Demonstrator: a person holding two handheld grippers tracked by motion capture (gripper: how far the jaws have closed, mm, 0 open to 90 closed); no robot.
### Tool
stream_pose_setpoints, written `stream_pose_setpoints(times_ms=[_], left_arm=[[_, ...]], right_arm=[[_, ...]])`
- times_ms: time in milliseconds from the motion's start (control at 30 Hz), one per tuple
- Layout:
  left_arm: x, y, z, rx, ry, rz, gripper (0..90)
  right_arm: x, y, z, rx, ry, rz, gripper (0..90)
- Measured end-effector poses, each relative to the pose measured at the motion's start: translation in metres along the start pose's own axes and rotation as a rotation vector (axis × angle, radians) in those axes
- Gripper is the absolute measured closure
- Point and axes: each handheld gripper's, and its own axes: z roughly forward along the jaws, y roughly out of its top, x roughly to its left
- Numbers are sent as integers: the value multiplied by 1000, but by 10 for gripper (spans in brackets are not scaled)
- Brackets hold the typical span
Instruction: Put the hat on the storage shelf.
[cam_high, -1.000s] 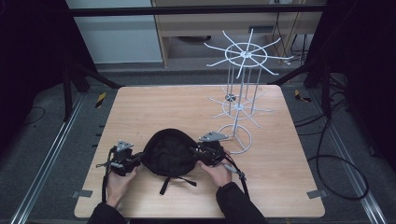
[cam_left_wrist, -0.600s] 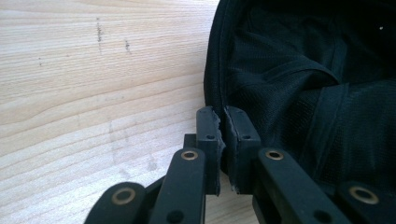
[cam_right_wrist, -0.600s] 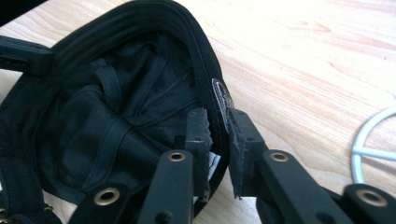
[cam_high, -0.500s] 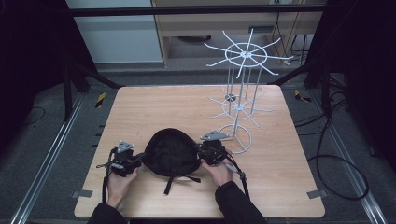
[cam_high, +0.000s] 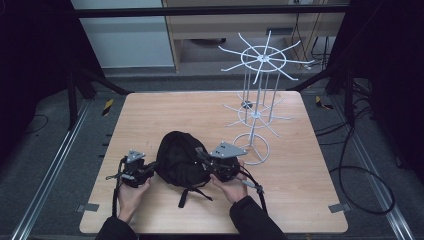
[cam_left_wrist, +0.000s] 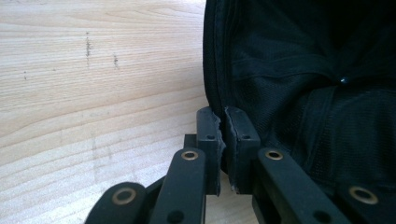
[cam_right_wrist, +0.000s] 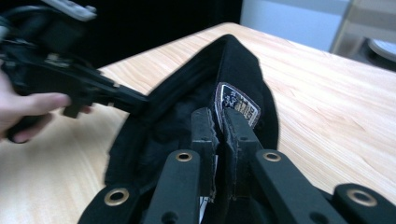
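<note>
— Where's the cap (cam_high: 180, 157)?

— Near edge of the table (cam_high: 310, 200), middle, between my hands.

— Your left claw (cam_high: 149, 169)?

— Clenched on the cap's left rim, by the seam.

— And the right claw (cam_high: 201, 154)?

— Its jaws have just been closing; now they pinch the cap's right rim beside the label (cam_right_wrist: 236, 103). The rack (cam_high: 256, 112) stands far right.

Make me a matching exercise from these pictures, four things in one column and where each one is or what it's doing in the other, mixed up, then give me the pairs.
1. left claw
2. right claw
3. rack
4. strap

A. stands at the table's far right
B. lies on the wood by the cap's near edge
C. pinches the cap's rim beside bare wood
D. pinches the cap's edge by a sewn label

Pairs: 1-C, 2-D, 3-A, 4-B
</note>
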Motion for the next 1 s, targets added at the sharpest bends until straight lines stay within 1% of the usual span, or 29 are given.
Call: stream_pose_setpoints(times_ms=[33, 67, 100, 133, 167, 200, 267, 300, 367, 433, 500, 600, 700, 767, 833, 933, 967, 1000], left_arm=[[0, 0, 2, -1, 3, -5, 847], [0, 0, 2, -1, 3, -5, 847], [1, 1, 3, -1, 3, -6, 847], [1, 1, 4, -6, 2, -12, 847], [1, 1, 5, -7, 4, -15, 847], [1, 2, 5, -6, 5, -15, 847], [1, 2, 6, -6, 6, -16, 846], [1, 2, 7, -8, 3, -13, 846], [1, 2, 7, -9, 2, -14, 846], [1, 3, 9, -13, 2, -10, 844], [1, 3, 10, -7, 1, -5, 841], [2, 4, 10, -10, -10, -9, 838], [2, 5, 6, -10, -27, -15, 829], [2, 5, 4, -5, -25, -6, 798], [0, 7, -2, -15, -38, -3, 758], [-2, 10, -11, -33, -41, 9, 700], [-3, 12, -15, -38, -47, 6, 664], [-4, 13, -19, -47, -47, 6, 664]], right_arm=[[3, 0, 0, -4, 16, -11, 843], [3, 0, 0, -4, 16, -11, 843], [4, 0, 1, -4, 39, -13, 844], [4, 0, 1, -4, 39, -13, 844], [5, 0, 2, -3, 49, -13, 844], [6, -1, 2, -2, 69, -12, 844], [7, -1, 3, 6, 88, -25, 844], [9, -2, 3, 8, 108, -38, 845], [10, -2, 3, 10, 112, -40, 845], [12, -3, 3, 14, 130, -44, 845], [14, -5, 5, 26, 139, -55, 845], [16, -7, 6, 41, 130, -66, 844], [13, -9, 5, 46, 105, -48, 845], [8, -10, 2, 45, 82, -34, 845], [6, -9, 0, 41, 60, -25, 846], [2, -8, -3, 34, 31, -20, 846], [1, -7, -4, 35, 14, -11, 846], [1, -7, -4, 35, 14, -11, 846]])
